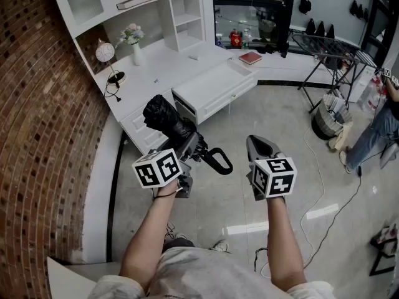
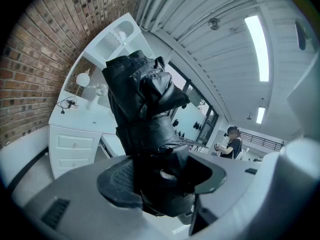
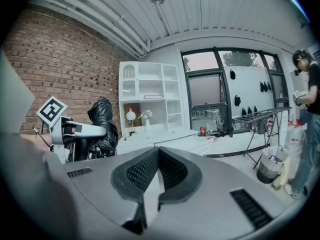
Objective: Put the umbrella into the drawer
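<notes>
Black and folded, the umbrella [image 1: 167, 118] is clamped in the left gripper [image 1: 189, 147]; the left gripper view shows both jaws pressed onto its bundled fabric, one from each side, with the canopy end rising well past the pads; its curved handle [image 1: 219, 161] juts out on the near side, toward the right gripper [image 1: 262, 147] but not touching it; the right gripper's jaws are drawn together tip to tip with nothing between them, and it hangs level with the left one, just beside it

Both grippers are held out over the pale tiled floor [image 1: 274, 123] – the umbrella is in the air, short of the furniture; ahead stands a white desk [image 1: 163, 62] against a curved brick wall [image 1: 37, 104], and its wide drawer [image 1: 219, 83] is pulled open toward the person; in the head view the umbrella's canopy end overlaps the desk front just left of that drawer; on the desk top stand a vase of flowers [image 1: 134, 45] and a small round lamp [image 1: 105, 52], well apart from the drawer; a second person [image 1: 381, 124] stands at the far right – near a metal rack [image 1: 329, 47]
</notes>
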`<act>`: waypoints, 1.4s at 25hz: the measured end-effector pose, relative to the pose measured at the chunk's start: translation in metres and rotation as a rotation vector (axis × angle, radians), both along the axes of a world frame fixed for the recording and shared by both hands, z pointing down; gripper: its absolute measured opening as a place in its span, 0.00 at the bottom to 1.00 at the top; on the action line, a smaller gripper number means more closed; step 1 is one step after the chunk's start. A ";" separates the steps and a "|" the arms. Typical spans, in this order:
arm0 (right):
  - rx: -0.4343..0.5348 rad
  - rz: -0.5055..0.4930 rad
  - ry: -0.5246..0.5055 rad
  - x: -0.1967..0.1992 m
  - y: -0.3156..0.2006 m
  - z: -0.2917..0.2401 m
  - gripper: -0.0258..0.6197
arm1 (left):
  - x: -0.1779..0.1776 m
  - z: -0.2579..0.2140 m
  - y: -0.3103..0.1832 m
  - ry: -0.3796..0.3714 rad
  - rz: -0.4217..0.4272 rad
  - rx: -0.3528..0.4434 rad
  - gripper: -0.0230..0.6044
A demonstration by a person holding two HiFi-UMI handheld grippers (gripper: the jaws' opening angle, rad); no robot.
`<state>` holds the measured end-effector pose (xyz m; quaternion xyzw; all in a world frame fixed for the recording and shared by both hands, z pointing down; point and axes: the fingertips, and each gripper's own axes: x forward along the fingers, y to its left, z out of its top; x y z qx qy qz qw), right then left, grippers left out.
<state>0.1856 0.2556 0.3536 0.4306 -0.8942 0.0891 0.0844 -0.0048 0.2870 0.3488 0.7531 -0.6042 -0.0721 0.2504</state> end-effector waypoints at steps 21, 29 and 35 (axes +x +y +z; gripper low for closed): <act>0.000 0.010 0.010 -0.010 -0.041 0.013 0.04 | -0.013 0.010 -0.053 0.042 0.031 -0.007 0.44; 0.015 -0.005 0.042 -0.054 -0.091 0.013 0.04 | -0.055 0.017 -0.109 0.074 0.046 -0.008 0.44; 0.009 -0.024 0.022 -0.087 -0.124 0.009 0.04 | -0.082 0.018 -0.147 0.095 0.068 -0.009 0.44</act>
